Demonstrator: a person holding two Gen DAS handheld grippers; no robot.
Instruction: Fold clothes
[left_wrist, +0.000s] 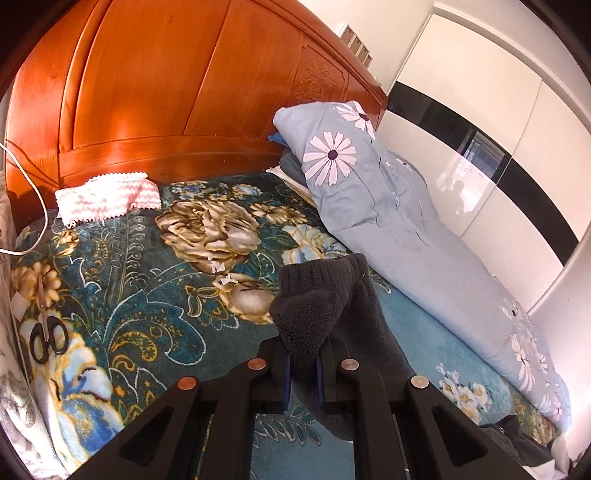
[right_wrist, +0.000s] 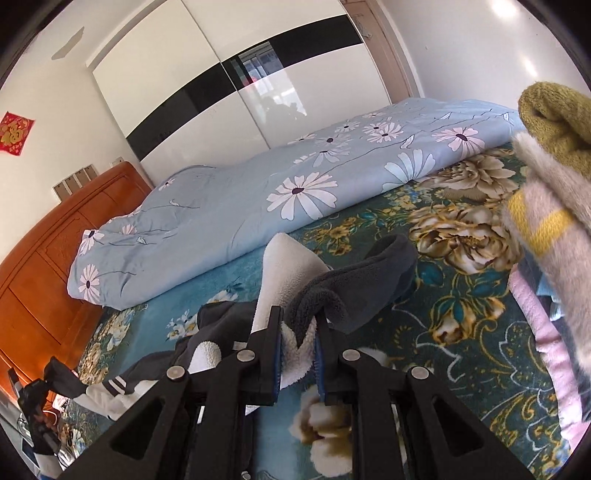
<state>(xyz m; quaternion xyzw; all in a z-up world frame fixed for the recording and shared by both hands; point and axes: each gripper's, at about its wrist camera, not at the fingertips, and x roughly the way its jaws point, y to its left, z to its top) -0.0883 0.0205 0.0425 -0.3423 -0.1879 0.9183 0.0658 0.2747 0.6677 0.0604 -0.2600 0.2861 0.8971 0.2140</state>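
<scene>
Left wrist view, left hand-held gripper (left_wrist: 302, 363) clamped on dark fleece garment (left_wrist: 325, 306), right hand-held gripper (right_wrist: 298, 334) pinching its white lining (right_wrist: 295, 336) (no legible labels), floral bed blanket (left_wrist: 147, 266) beneath.

Blurred, edge-cropped clothes pile (right_wrist: 546, 206).

Garment (left_wrist: 332, 314) on blanket (left_wrist: 147, 295); quilt (left_wrist: 388, 206) right; headboard (left_wrist: 166, 92) behind.

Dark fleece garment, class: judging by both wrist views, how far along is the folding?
Done: nothing shown proves a finished fold, though a pink-and-white cloth lies flat by the headboard. In hand: both tongs, left and right, are shut on the dark fleece garment, lifted above the floral blanket. Left: a loose pile at the right.
</scene>
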